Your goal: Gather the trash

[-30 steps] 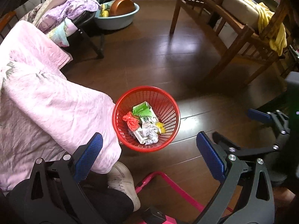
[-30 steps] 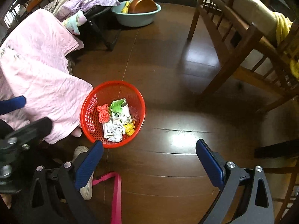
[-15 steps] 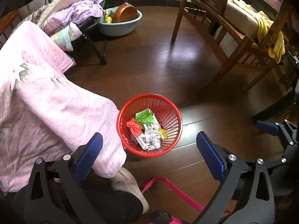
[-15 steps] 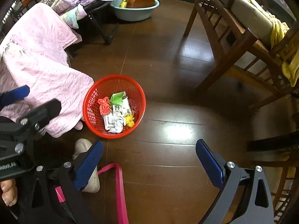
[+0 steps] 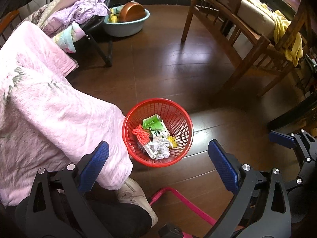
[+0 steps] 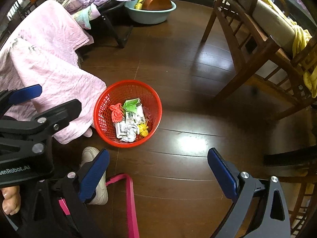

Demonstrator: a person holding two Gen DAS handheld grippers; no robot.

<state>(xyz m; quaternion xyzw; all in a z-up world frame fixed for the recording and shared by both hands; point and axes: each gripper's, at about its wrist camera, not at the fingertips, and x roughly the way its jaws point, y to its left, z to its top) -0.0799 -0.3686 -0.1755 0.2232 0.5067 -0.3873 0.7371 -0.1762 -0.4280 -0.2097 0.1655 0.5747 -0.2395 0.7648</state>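
A red mesh basket (image 5: 179, 117) (image 6: 150, 97) stands on the dark wood floor. Inside lie a green-and-white carton (image 5: 155, 126) (image 6: 132, 109), an orange string bundle (image 5: 141, 133) (image 6: 116, 112), crumpled white paper (image 5: 162, 148) (image 6: 129, 131) and a yellow scrap (image 6: 143, 129). My left gripper (image 5: 158, 165) hangs open above and short of the basket, nothing between its blue pads. My right gripper (image 6: 158, 168) is also open and holds nothing, nearer than the basket and to its right. The left gripper's body (image 6: 29, 123) shows at the left of the right wrist view.
A pink blanket (image 5: 45, 109) (image 6: 47, 63) drapes beside the basket on its left. A wooden chair (image 5: 247, 33) (image 6: 257, 39) with a yellow cloth stands far right. A blue basin (image 5: 126, 23) (image 6: 152, 11) sits at the back. A white shoe (image 5: 134, 198) and pink frame (image 6: 128, 198) lie near.
Both grippers have risen and drawn back, so the basket looks smaller and farther in both views. They stay open with nothing held.
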